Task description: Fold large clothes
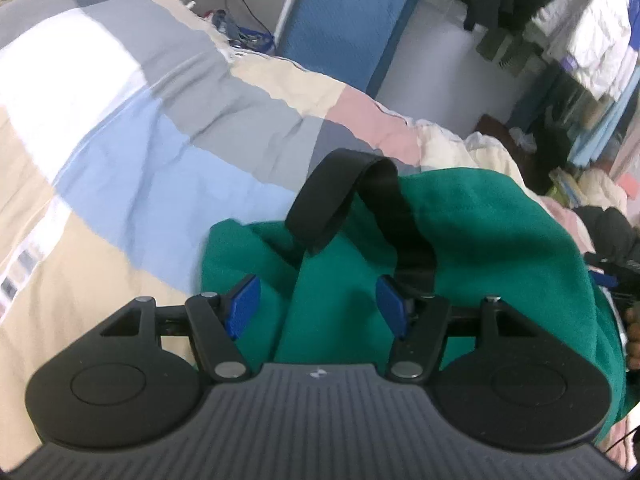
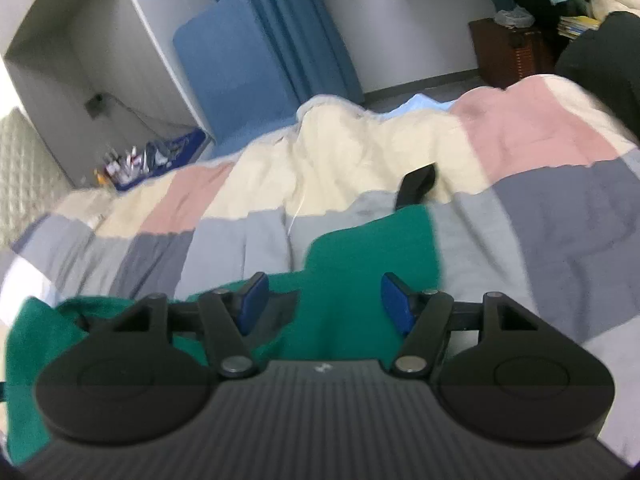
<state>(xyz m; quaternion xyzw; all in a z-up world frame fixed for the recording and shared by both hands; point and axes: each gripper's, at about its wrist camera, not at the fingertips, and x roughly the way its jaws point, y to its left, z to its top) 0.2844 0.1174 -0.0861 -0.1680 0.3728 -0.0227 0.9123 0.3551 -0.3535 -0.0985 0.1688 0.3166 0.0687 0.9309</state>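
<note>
A green garment (image 1: 480,248) with black straps (image 1: 344,188) lies bunched on a patchwork quilt (image 1: 140,128). My left gripper (image 1: 318,306) is open just above its folds, with green cloth between the blue pads but not clamped. In the right wrist view the same green garment (image 2: 372,264) stretches forward over the quilt (image 2: 540,216), with a black strap end (image 2: 416,186) at its far edge. My right gripper (image 2: 320,302) is open over the cloth, holding nothing.
The quilt covers a bed. A blue padded board (image 1: 344,20) leans against a white wall beyond it. Hanging clothes (image 1: 580,32) fill the right. A brown cabinet (image 2: 512,52) and blue curtain (image 2: 280,28) stand behind the bed.
</note>
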